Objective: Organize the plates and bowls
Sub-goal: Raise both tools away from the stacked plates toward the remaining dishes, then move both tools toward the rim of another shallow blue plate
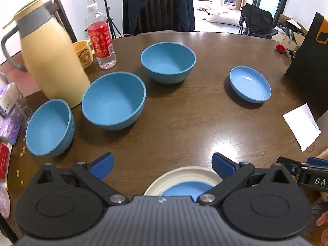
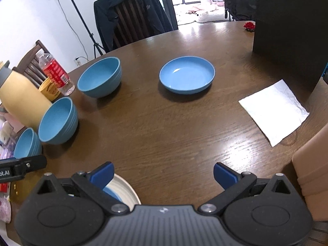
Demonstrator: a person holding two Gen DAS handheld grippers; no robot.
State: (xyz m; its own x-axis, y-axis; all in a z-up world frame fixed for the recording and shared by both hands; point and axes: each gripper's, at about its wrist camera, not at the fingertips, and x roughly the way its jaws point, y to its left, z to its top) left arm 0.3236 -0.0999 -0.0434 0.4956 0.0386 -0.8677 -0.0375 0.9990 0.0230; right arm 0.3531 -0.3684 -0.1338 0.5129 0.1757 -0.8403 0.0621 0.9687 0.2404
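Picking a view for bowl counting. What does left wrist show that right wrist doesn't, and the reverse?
Left wrist only: the yellow jug's lid and handle, and the cream plate with its blue dish centred between the open left gripper.

Right wrist only: the full white napkin and the open right gripper over bare table.

Both: three deep blue bowls, the shallow blue dish, the red-label bottle.

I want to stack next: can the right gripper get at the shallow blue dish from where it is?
Probably yes. The right gripper is open and empty, and the shallow blue dish sits straight ahead with only bare table between. The white napkin lies off to the side, clear of that path.
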